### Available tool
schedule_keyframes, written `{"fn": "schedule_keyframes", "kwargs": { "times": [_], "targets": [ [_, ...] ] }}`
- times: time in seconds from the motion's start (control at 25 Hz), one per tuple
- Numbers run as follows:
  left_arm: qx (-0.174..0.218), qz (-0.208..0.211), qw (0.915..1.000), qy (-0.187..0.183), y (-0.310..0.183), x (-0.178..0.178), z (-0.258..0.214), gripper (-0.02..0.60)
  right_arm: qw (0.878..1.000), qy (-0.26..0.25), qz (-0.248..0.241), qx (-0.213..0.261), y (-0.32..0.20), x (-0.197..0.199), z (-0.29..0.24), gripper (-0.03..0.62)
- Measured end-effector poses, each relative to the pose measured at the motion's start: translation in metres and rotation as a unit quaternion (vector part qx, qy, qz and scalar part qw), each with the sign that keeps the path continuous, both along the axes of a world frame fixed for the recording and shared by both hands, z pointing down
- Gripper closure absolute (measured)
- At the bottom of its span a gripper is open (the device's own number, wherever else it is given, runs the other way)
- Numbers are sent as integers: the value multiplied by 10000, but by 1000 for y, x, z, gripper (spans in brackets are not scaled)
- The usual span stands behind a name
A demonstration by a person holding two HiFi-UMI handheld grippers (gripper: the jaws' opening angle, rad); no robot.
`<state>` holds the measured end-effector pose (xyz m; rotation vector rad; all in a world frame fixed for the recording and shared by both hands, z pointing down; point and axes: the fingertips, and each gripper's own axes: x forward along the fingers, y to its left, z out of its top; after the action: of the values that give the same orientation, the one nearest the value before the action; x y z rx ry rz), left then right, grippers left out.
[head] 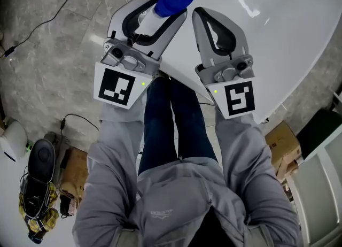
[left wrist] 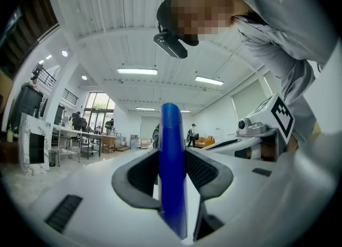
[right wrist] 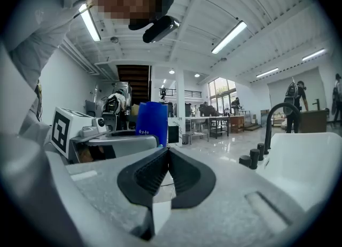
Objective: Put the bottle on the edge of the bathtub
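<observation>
The bottle [head: 172, 1] has a white body and a blue cap. My left gripper [head: 160, 6] is shut on it and holds it up at the near rim of the white bathtub [head: 278, 37]. In the left gripper view the blue bottle [left wrist: 172, 166] stands upright between the dark pads [left wrist: 140, 174]. My right gripper [head: 202, 16] hangs beside it over the tub rim, shut, with nothing in it. In the right gripper view the right gripper [right wrist: 167, 154] has its pads meeting, the bottle [right wrist: 151, 123] shows to the left, and the tub [right wrist: 307, 157] lies to the right.
A black faucet [right wrist: 275, 117] and knobs [right wrist: 255, 157] stand on the tub's far rim. Grey stone floor [head: 48, 53] with cables lies left of the tub. Cardboard boxes [head: 280, 144] sit at right, bags and a shoe [head: 37, 176] at lower left. My legs [head: 173, 128] are below the grippers.
</observation>
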<state>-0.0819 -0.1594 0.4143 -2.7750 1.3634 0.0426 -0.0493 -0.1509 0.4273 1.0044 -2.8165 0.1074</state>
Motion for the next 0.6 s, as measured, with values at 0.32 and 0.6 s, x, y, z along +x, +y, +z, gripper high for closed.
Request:
{"fn": "schedule_keyframes", "kwargs": {
  "times": [0.32, 0.6],
  "targets": [
    [-216, 85, 9997, -9, -21, 6, 39, 433, 9993, 104, 309, -156, -20, 11, 31, 591],
    [-409, 91, 9991, -41, -34, 11, 75, 433, 9984, 220, 450, -273, -23, 21, 50, 591]
  ]
}}
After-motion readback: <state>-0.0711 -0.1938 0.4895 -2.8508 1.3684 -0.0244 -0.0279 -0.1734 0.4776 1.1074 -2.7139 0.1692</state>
